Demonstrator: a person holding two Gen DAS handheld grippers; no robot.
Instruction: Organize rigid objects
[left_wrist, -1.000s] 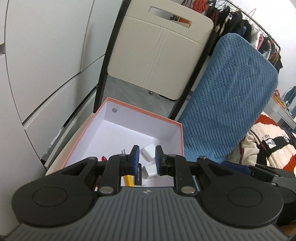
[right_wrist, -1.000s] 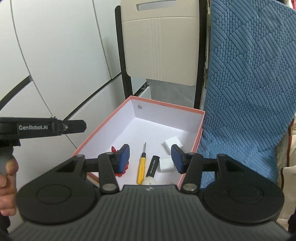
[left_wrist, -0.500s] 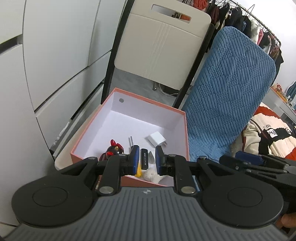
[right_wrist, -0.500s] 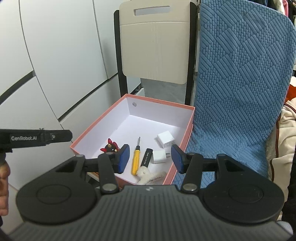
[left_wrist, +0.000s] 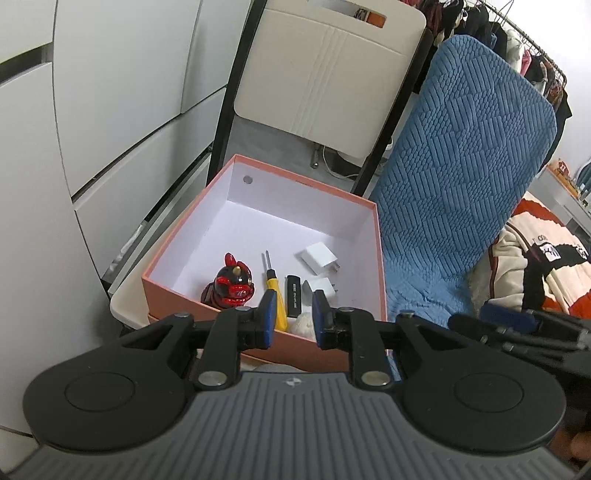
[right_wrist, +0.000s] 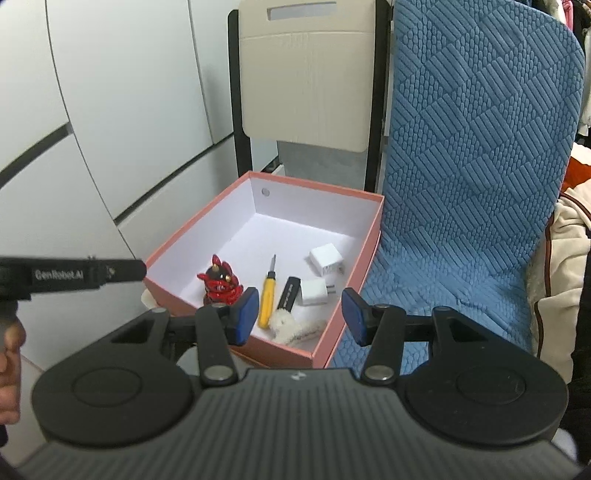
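Observation:
An open pink box (left_wrist: 380, 258) (right_wrist: 364, 266) with a white inside stands beside a blue cushion. In it lie a red and black figurine (left_wrist: 231, 282) (right_wrist: 218, 283), a yellow screwdriver (left_wrist: 275, 291) (right_wrist: 267, 293), a black stick-shaped device (left_wrist: 293, 299) (right_wrist: 288, 293), two white chargers (left_wrist: 319, 257) (right_wrist: 327, 258) and a white fluffy piece (right_wrist: 295, 328). My left gripper (left_wrist: 293, 319) is narrowly open and empty, above the box's near edge. My right gripper (right_wrist: 299, 314) is wide open and empty, above the box's near right corner.
A cream folding chair (left_wrist: 325, 70) (right_wrist: 306, 74) stands behind the box. A blue textured cushion (left_wrist: 454, 177) (right_wrist: 472, 166) rises on the right. White cabinet doors (left_wrist: 92, 92) line the left. Clothes (left_wrist: 535, 251) lie at the far right. The left gripper's body (right_wrist: 74, 275) crosses the right wrist view.
Both grippers have pulled back and up from the box, so its whole inside now shows. The box contents have not moved. Both openings look unchanged.

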